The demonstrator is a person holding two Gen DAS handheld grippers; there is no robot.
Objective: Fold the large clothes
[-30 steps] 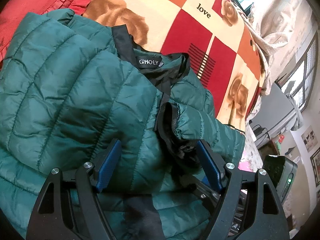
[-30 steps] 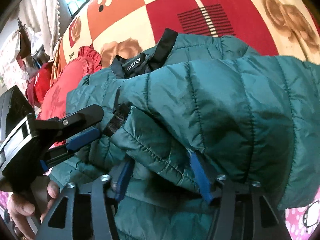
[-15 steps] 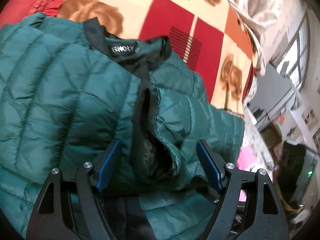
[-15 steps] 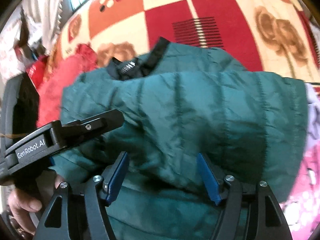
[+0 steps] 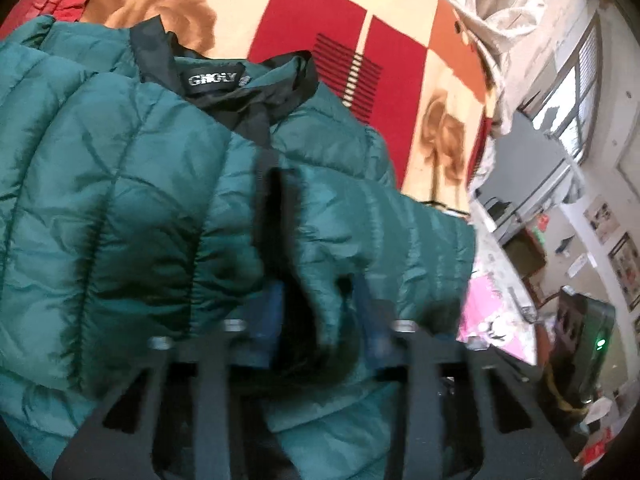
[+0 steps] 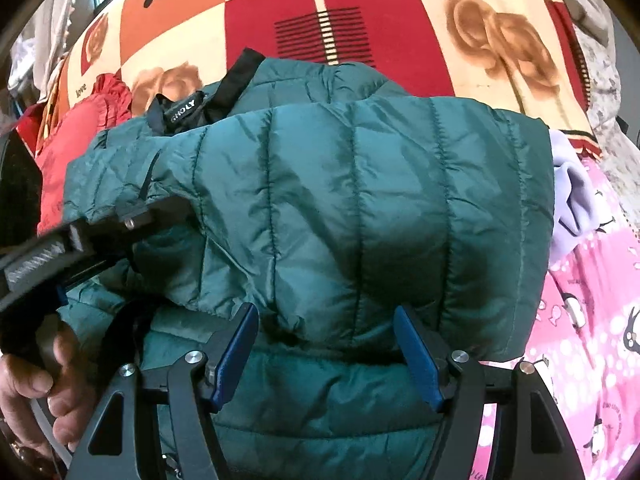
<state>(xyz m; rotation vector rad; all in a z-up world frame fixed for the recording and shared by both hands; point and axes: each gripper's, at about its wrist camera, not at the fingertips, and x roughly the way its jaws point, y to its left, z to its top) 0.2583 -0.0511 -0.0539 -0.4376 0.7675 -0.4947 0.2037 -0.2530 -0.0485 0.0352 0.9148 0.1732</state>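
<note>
Teal quilted jacket [image 6: 360, 216] on bed, sleeve folded across front, black collar showing.

The left tool [image 5: 316, 312] has narrowed around the sleeve cuff [image 5: 308, 280]; the right tool [image 6: 326, 350] has let go of the jacket [image 6: 360, 216] and spread apart

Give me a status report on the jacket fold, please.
Left tool narrow around sleeve cuff, blurred, grip unclear. Right tool open at folded edge of green jacket. Red cushion beside collar.

Green jacket [image 6: 360, 220] between parted jaws
</note>
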